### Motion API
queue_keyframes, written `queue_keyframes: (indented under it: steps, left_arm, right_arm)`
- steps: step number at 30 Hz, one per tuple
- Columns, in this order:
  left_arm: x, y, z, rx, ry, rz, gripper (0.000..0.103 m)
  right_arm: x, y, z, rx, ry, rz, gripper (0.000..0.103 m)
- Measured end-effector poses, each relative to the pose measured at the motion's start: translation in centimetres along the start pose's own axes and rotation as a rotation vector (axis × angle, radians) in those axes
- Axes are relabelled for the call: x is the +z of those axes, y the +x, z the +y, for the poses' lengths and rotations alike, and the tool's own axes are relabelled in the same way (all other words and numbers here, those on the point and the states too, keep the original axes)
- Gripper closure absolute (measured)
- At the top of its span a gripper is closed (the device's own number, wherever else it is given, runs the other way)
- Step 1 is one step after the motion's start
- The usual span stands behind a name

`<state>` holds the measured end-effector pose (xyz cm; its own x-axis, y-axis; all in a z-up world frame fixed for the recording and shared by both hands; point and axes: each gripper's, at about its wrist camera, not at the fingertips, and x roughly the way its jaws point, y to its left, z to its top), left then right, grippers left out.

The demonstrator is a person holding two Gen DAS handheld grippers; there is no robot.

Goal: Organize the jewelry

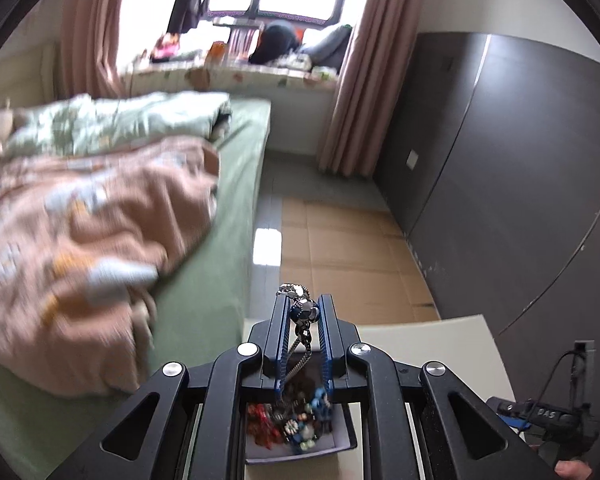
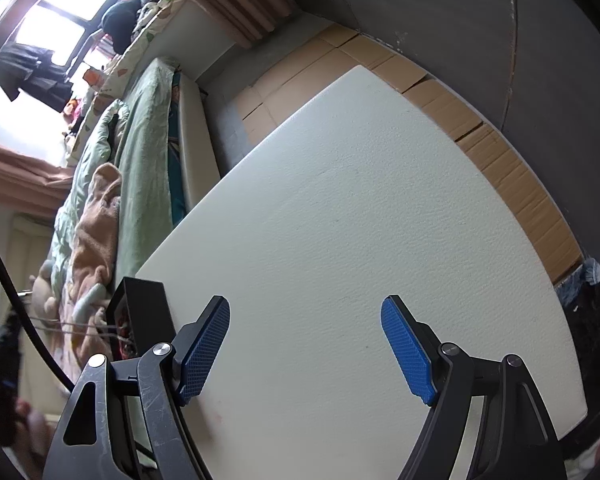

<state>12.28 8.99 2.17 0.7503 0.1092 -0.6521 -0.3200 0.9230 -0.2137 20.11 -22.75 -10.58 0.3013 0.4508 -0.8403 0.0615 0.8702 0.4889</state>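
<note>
My left gripper [image 1: 305,305] is shut on a silver beaded necklace [image 1: 302,304]. Its bead cluster sticks up between the blue pads and its chain hangs down between the fingers. Directly below, an open box [image 1: 260,454] holds several coloured jewelry pieces [image 1: 292,424]. In the right wrist view my right gripper [image 2: 306,348] stands open over the white table [image 2: 360,200], nothing between its blue pads. The black box [image 2: 146,316] sits at the table's left edge, just left of the right gripper's left finger.
A bed [image 1: 204,280] with pink and green quilts lies to the left of the table. Cardboard sheets [image 1: 340,248] cover the floor beside a dark wardrobe [image 1: 520,160]. A person's hand [image 1: 572,470] on the other gripper's handle shows at the lower right of the left wrist view.
</note>
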Motion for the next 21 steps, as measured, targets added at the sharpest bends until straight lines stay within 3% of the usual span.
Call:
queue_keyframes:
  steps: [7,9,10,11,21]
  left_arm:
    - [-3.6,2.9,0.9,-0.031,-0.095,0.148,0.084]
    - [-4.4,3.0,0.8,-0.019,-0.098,0.169,0.06]
    - [-4.7,2.8,0.9,-0.018,-0.1,0.164,0.037]
    - [-4.9,2.4,0.9,-0.015,-0.101,0.152,0.027]
    - [-6.3,-2.9,0.1,0.013,-0.021,0.08,0.022]
  right_arm:
    - [-0.9,-0.1,1.4,0.039,-0.057,0.013,0.024]
    - [-1.2,-0.3,1.8,0.062,-0.075,0.014,0.024]
    - [-1.5,-0.5,2.1,0.077,-0.089,0.012,0.024]
    - [-1.6,-0.6,2.4,0.084,-0.1,0.01,0.024]
    - [-3.5,-2.9,5.2,0.123,-0.238,-0.021,0.024]
